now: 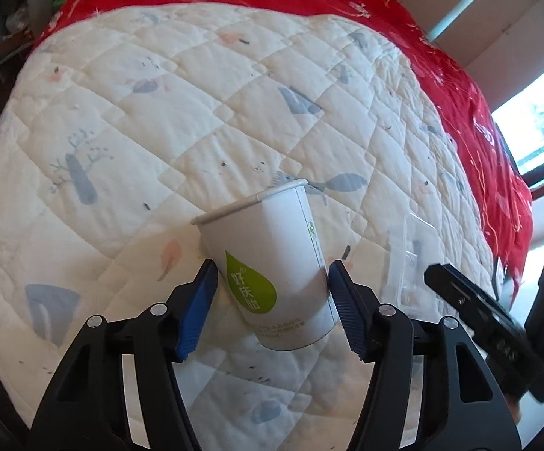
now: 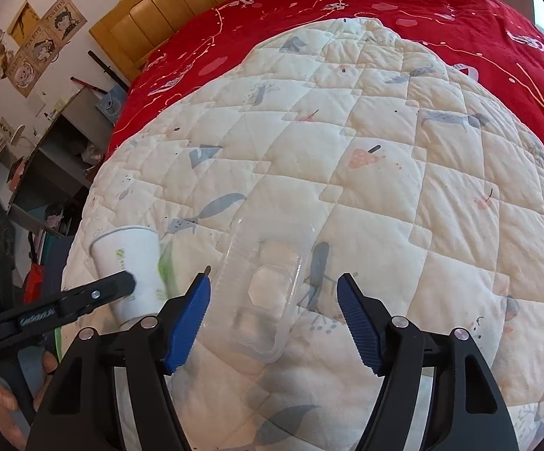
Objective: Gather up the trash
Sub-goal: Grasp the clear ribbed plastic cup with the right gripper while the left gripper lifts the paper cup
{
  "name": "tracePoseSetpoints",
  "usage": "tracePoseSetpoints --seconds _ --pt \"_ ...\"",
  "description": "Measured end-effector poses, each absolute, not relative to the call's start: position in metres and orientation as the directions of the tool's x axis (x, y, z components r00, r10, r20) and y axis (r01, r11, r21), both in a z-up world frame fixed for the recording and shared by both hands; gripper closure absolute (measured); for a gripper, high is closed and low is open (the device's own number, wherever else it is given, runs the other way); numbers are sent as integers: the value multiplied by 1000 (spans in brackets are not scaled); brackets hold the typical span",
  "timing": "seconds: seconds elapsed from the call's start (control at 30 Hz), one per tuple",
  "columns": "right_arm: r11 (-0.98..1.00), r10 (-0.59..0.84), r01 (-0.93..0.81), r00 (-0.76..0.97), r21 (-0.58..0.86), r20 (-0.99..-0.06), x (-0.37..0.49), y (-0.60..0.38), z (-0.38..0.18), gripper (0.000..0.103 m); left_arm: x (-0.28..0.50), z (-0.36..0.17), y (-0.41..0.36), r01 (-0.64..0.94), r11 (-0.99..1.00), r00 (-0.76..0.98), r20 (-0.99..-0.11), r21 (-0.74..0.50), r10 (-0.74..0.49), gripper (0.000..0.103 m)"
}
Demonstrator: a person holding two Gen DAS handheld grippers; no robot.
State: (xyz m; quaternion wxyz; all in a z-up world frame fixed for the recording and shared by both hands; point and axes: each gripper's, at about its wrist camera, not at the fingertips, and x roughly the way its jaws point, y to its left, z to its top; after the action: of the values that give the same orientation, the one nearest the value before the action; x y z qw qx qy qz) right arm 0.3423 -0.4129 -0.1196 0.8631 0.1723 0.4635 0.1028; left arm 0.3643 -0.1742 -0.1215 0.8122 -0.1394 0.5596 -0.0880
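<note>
My left claw [image 1: 272,274] pinches the tilted paper cup [image 1: 268,263] on the quilt [image 1: 159,112]. My right claw [image 2: 274,287] gapes around a clear plastic tray [image 2: 264,285], untouched.

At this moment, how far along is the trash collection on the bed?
Nothing looks collected yet. In hand: the left tool straddles the paper cup standing on the white quilt, pads at its sides. The right tool sits open around the clear plastic tray, not touching it. Left: gripping and removing both; no bin is visible.
</note>
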Motion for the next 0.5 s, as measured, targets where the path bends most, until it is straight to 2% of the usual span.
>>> tracePoseSetpoints --seconds 0.17,0.37,0.5 --pt "931 312 -4 531 366 -788 350 -402 -123 35 357 -109 -159 8 943 381 -870 -334 -311 44" --pt "964 220 17 500 264 -838 364 -384 -133 36 343 -89 -139 37 956 428 -860 -291 -278 44" --pt "988 122 22 486 152 -866 367 -367 -139 45 332 -77 -122 54 964 453 -854 -262 -257 44"
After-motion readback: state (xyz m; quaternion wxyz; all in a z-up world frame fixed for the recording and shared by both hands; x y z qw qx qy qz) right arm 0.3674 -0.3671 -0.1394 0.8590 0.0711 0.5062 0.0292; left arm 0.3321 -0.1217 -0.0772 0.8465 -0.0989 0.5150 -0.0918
